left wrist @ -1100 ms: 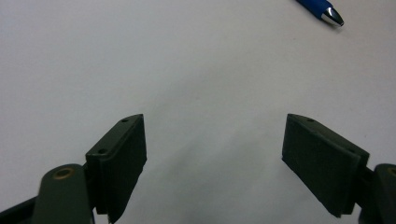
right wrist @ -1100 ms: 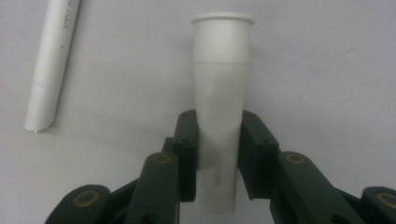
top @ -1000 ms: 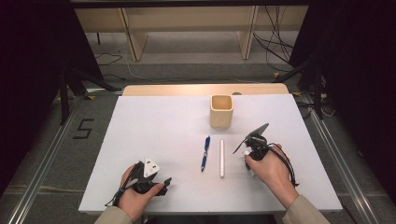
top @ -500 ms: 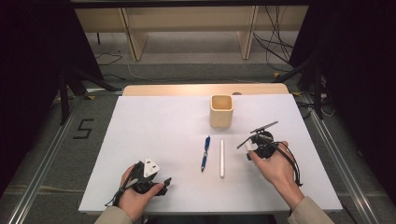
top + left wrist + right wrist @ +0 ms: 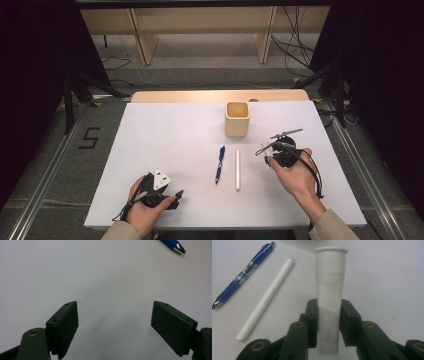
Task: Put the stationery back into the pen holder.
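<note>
right gripper clamps the glue stick; carry it upright toward the cup at eleven o'clock; left gripper gapes empty.

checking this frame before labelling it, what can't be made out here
- White glue stick tube, right gripper view: lower end cut off by the bottom edge; sides covered by the black fingers.
- Square wooden cup, high view: its inside is too dark to read.
- Blue pen, left gripper view: barrel cut by the top edge.

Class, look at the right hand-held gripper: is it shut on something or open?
Shut. The right hand-held gripper clamps a white glue stick, its pads pressing both sides of the tube.
</note>
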The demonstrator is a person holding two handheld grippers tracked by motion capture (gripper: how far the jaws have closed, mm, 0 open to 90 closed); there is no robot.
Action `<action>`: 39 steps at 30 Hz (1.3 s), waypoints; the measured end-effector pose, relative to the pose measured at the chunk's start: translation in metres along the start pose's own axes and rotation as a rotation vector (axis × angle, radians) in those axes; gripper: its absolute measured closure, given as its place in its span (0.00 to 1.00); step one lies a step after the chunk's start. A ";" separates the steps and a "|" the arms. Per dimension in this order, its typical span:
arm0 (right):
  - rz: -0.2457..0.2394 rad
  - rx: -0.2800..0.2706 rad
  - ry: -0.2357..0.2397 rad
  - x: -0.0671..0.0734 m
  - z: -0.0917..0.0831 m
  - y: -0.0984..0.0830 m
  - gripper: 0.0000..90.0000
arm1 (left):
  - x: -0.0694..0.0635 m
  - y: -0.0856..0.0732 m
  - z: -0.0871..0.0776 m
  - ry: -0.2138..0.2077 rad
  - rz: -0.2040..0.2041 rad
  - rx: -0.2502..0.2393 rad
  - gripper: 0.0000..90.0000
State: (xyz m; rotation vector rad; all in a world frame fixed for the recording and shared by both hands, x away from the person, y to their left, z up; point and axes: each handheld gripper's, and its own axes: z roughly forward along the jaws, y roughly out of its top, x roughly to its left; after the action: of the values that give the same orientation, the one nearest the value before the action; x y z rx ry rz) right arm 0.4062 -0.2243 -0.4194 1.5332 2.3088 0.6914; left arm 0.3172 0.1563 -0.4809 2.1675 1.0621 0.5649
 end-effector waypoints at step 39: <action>-0.074 -0.488 0.087 -0.005 -0.006 0.069 0.79 | 0.001 0.000 0.000 -0.004 -0.003 -0.003 0.24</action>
State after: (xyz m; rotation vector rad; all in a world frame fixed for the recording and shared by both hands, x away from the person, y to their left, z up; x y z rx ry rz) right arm 0.4594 -0.2081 -0.3774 1.2058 2.0331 1.2115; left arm 0.3175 0.1571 -0.4810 2.1634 1.0616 0.5607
